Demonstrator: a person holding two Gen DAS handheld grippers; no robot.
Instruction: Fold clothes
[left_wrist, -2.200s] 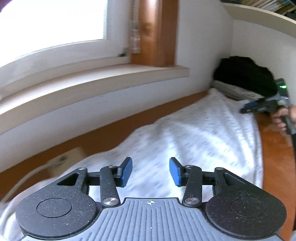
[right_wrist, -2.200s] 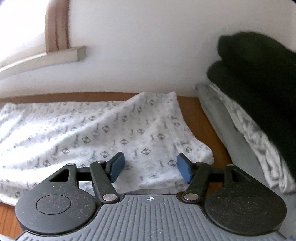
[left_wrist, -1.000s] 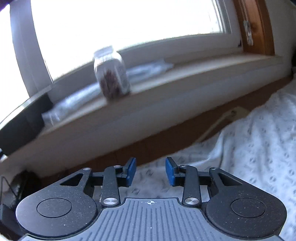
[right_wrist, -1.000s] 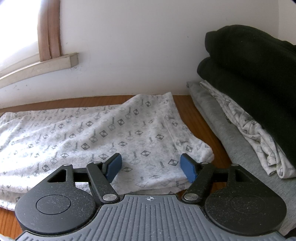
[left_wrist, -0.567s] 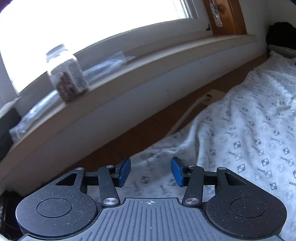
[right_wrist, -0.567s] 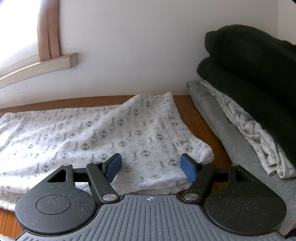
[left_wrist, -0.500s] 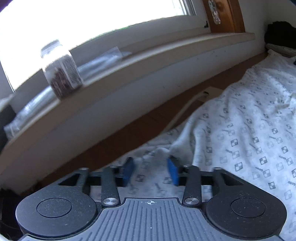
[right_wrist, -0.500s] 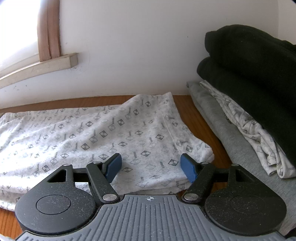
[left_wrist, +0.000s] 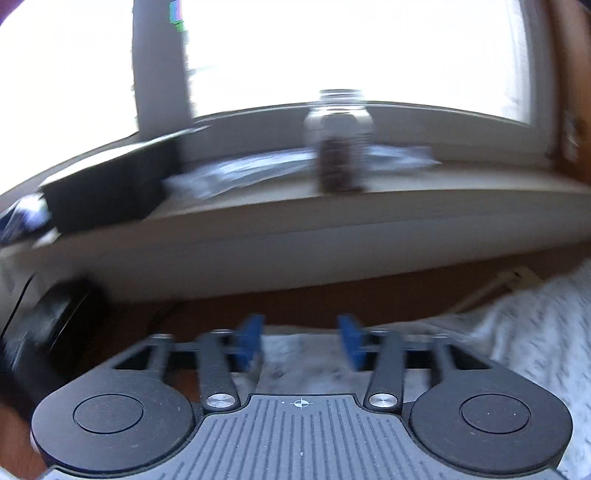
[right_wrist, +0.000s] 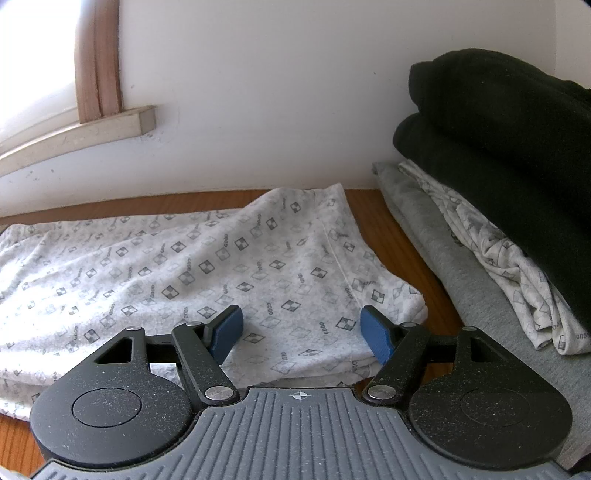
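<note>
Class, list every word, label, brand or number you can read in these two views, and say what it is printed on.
"GOOD": small repeated print between the checked diamonds on the white patterned garment; the reading is uncertain.
Same small print on the folded patterned cloth in the stack: too small to read.
Jar on the windowsill: too blurred to show any label.

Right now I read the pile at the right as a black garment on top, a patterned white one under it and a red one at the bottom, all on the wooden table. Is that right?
Not quite. The bottom layer is grey, not red, as the right wrist view shows. The rest holds: the black garment lies on top, the patterned white one under it, all on the wooden table.
</note>
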